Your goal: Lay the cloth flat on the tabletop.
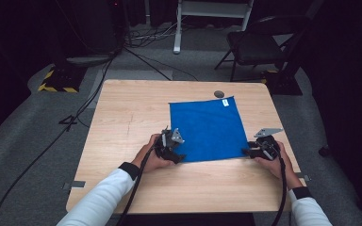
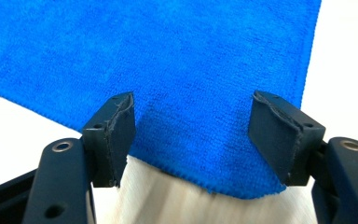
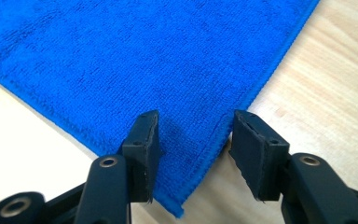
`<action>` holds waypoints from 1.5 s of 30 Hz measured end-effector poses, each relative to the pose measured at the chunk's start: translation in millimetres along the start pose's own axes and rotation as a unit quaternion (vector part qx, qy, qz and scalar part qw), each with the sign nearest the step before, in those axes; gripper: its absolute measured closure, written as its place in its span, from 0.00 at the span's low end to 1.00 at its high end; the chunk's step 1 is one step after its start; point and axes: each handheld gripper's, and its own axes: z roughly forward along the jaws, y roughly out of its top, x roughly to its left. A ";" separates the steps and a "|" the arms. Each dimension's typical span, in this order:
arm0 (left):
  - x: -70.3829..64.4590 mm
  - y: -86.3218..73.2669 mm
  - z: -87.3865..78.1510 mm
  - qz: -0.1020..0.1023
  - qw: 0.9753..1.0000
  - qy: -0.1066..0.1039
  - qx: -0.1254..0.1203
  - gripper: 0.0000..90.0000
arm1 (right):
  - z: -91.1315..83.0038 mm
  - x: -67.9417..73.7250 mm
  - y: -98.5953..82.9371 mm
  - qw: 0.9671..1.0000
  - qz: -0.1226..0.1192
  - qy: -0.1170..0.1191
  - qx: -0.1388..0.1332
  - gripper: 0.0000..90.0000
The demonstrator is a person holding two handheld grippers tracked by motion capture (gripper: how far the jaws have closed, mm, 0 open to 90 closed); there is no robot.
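Left tongs [image 2: 193,140] jaws apart, straddling the near left corner of the blue cloth [image 2: 168,70], not clamped. Right tongs [image 3: 193,151] jaws apart, astride the near right corner. Cloth lies flat, right of centre in the high view, on the wooden worktop [image 1: 122,117]; white tag [image 1: 225,102] at its upper right corner, small dark disc [image 1: 219,94] just beyond.

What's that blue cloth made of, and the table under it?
The blue cloth looks like microfibre terry: a fine, matte, looped nap and a stitched hem along its edge. The table seems to be pale wood or wood-look laminate, smooth, with faint straight grain; which one is hard to tell.
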 end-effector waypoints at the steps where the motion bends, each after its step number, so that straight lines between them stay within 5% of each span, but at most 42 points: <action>1: -1.4 -2.1 -1.7 0.005 1.000 0.001 -0.001 0.35 | -1.2 2.9 -0.9 1.000 -0.003 0.002 0.003 0.56; 14: -27.2 -36.8 -29.0 -0.002 1.000 -0.028 0.012 0.34 | -13.2 51.8 -12.0 0.998 -0.053 0.022 0.021 0.46; 21: -42.7 -54.5 -42.7 0.015 0.999 -0.036 0.014 0.25 | -18.5 71.3 -17.9 0.997 -0.062 0.028 0.026 0.37; 29: -27.9 -62.4 -57.7 -0.028 0.999 -0.022 -0.026 0.20 | -26.0 92.0 -11.0 0.996 -0.079 0.049 -0.014 0.35; 38: 7.9 -63.2 -61.8 -0.077 0.995 0.019 -0.061 0.22 | -8.7 123.1 8.1 0.989 -0.111 0.079 -0.052 0.42; 43: 24.9 -58.4 -58.5 -0.089 0.993 0.036 -0.071 0.22 | 5.1 150.3 25.6 0.983 -0.143 0.100 -0.063 0.45; 45: 27.7 -56.7 -56.3 -0.083 0.992 0.058 -0.073 0.24 | 11.8 162.3 32.8 0.979 -0.159 0.110 -0.063 0.46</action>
